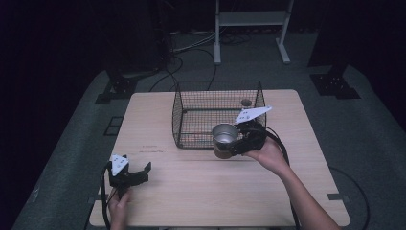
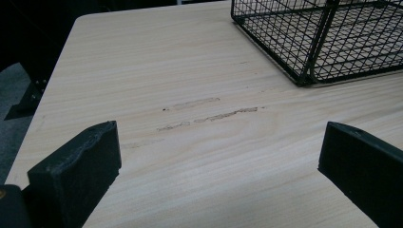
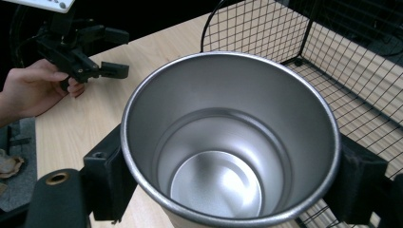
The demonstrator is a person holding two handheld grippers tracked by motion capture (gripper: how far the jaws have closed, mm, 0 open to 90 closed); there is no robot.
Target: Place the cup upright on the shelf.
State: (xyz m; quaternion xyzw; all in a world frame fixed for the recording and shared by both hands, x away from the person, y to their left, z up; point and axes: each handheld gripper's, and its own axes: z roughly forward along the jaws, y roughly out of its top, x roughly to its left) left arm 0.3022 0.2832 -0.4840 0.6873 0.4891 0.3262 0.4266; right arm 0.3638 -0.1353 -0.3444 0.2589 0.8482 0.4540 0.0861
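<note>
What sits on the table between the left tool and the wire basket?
Nothing: bare wood with faint scuff marks lies between the left tool and the wire basket, per the left gripper view.

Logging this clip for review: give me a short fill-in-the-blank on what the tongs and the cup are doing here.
1. The right tongs are shut on a metal ____.
2. The cup is ____ inside.
3. The left tongs stand ____ above the table.
4. The cup is held beside a black wire ____.

Missing words: cup; empty; open; basket

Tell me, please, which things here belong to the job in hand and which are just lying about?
In the job: steel cup, clamped in the right gripper; wire basket beside it.
Lying about: small round thing in the basket's far corner; idle, open left gripper; white stand.
</note>
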